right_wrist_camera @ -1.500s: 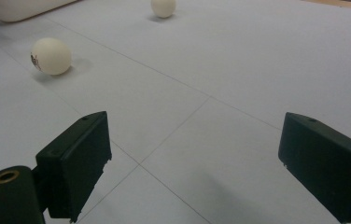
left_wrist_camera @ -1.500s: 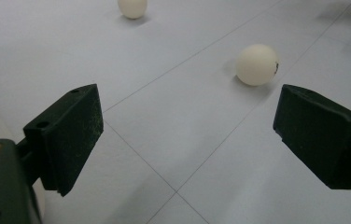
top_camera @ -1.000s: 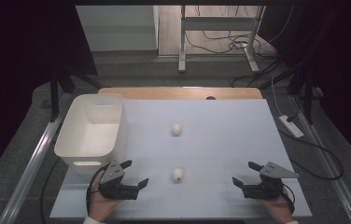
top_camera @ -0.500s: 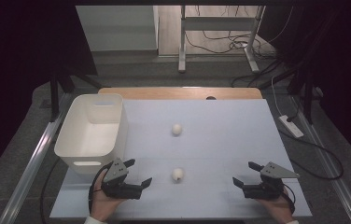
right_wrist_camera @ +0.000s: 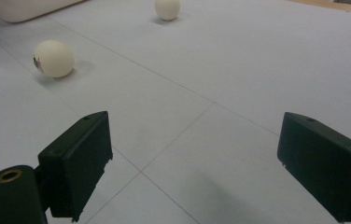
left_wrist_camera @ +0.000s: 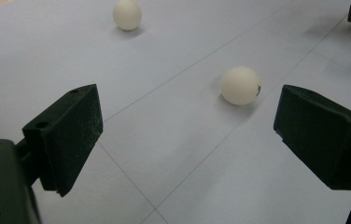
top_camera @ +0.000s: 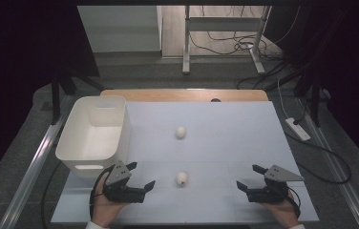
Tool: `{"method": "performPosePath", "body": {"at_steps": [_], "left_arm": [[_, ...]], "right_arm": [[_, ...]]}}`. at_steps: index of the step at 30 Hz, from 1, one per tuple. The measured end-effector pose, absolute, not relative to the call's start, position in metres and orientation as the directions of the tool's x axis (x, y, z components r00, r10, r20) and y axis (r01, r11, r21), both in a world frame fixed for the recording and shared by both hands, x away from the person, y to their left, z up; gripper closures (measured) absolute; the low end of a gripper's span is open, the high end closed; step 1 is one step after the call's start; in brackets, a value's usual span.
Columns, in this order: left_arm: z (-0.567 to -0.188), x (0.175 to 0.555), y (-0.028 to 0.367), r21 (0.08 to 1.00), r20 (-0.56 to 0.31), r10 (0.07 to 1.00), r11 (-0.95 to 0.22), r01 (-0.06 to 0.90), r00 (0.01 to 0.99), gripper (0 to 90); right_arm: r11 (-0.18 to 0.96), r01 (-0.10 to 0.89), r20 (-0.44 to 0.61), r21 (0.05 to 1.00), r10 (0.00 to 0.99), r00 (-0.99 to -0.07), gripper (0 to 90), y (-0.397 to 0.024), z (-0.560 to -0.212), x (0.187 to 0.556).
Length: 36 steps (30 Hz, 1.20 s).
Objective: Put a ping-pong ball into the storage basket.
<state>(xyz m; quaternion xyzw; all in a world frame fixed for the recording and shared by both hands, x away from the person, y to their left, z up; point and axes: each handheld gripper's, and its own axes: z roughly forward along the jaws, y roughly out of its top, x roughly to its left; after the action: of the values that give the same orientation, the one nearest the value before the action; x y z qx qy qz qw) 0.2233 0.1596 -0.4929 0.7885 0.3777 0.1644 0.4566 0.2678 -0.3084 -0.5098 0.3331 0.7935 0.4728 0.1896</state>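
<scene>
The left gripper [top_camera: 139, 179] and right gripper [top_camera: 250, 177] rest near the surface's [top_camera: 225, 143] front edge, fingers spread wide, empty. Between them lies the near ball [top_camera: 182, 178], its dark mark unreadable in both gripper views. The far ball [top_camera: 181, 132] sits mid-surface; the white bin [top_camera: 94, 136] occupies the left edge.

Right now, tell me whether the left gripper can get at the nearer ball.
Probably yes. The left gripper is open and points toward the nearer ball, with bare table between them and nothing in the way.
</scene>
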Motion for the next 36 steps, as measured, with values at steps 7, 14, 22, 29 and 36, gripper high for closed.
{"method": "performPosePath", "body": {"at_steps": [7,14,22,29,36], "left_arm": [[-0.485,0.226,0.157,0.846,-0.079,0.743,-0.303,0.439,0.665,9.2],[-0.478,0.23,0.149,0.839,-0.065,0.73,-0.329,0.433,0.68,9.3],[-0.477,0.235,0.139,0.833,-0.064,0.72,-0.342,0.434,0.691,9.5],[-0.476,0.238,0.131,0.824,-0.058,0.708,-0.363,0.434,0.704,9.6],[-0.473,0.242,0.127,0.819,-0.051,0.703,-0.377,0.433,0.709,9.7]], "right_arm": [[0.327,0.351,0.018,0.877,0.708,-0.706,10.4,-0.309,-0.51,0.267],[0.327,0.348,0.02,0.879,0.703,-0.711,10.4,-0.309,-0.51,0.267],[0.326,0.353,0.021,0.877,0.708,-0.706,10.5,-0.31,-0.511,0.266],[0.324,0.352,0.021,0.878,0.709,-0.705,10.5,-0.309,-0.511,0.267],[0.321,0.353,0.023,0.879,0.71,-0.704,10.6,-0.311,-0.511,0.266]]}}
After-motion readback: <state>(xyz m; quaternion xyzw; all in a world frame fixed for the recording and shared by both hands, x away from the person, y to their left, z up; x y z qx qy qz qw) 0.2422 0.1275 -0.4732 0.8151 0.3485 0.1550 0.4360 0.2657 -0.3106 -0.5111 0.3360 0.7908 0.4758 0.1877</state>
